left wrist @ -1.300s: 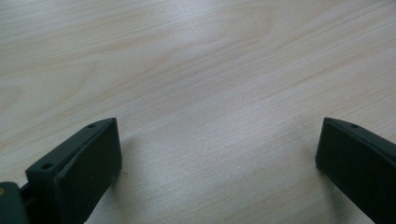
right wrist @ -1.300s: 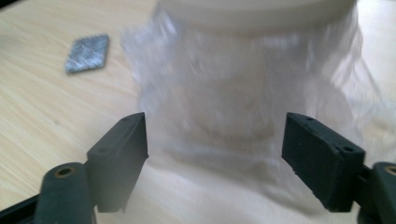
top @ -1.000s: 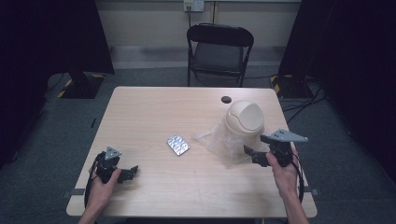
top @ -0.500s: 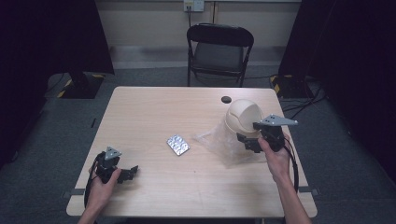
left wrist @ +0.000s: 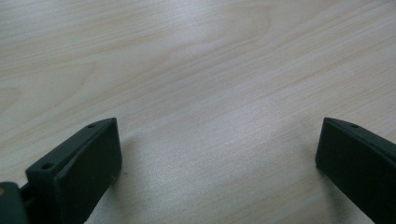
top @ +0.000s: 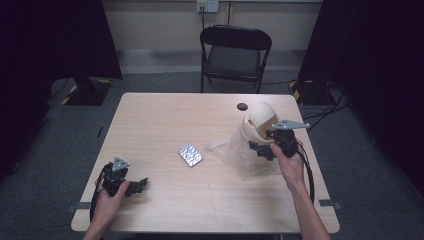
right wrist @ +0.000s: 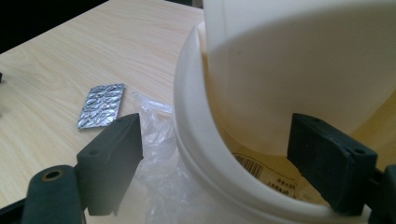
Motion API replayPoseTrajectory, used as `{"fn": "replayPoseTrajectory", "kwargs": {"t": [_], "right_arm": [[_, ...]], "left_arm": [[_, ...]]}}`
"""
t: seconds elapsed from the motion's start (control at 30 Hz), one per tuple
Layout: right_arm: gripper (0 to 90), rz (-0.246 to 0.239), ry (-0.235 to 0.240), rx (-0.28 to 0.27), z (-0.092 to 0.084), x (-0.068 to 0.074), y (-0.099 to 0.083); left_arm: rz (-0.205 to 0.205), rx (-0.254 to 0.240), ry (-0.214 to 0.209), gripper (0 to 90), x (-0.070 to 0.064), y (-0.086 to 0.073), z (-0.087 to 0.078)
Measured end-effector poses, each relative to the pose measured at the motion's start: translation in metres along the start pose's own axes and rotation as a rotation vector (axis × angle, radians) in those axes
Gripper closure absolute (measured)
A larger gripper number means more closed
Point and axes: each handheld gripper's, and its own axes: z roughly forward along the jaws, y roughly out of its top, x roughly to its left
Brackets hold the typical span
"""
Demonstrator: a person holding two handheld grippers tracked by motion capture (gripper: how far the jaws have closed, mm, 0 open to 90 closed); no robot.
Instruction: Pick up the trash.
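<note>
A cream bin (top: 262, 120) with a domed swing lid stands at the table's right, on a crumpled clear plastic bag (top: 240, 152). My right gripper (top: 257, 147) is at the bin's near side. Its jaws have just been opening and stand open, with the bin's rim (right wrist: 196, 140) between them and neither pad pressing on it. The bag (right wrist: 159, 140) lies under the left jaw. A silver blister pack (top: 191, 155) lies flat mid-table, and the blister pack (right wrist: 102, 105) sits beyond the left jaw. My left gripper (top: 142, 184) rests open on the table's near left with bare wood between its jaws (left wrist: 217, 149).
A small black cap (top: 242, 106) lies on the wooden table (top: 165, 115) behind the bin. A black folding chair (top: 235, 55) stands past the far edge. Dark curtains and cables flank the table.
My right gripper has moved away from the person and slightly left, from beside the bag to up against the bin. The left gripper has stayed put.
</note>
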Motion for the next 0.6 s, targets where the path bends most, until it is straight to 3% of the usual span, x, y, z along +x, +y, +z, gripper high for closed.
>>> {"fn": "replayPoseTrajectory", "kwargs": {"t": [0.37,0.6], "right_arm": [[18.3,0.011,0.008,0.003,0.013,-0.003,0.006],[19.0,0.01,0.009,-0.006,0.012,-0.002,0.006]], "left_arm": [[0.003,-0.002,-0.004,0.0,0.001,0.0,0.0],[0.007,-0.001,-0.007,0.0,0.001,0.0,0.0]]}}
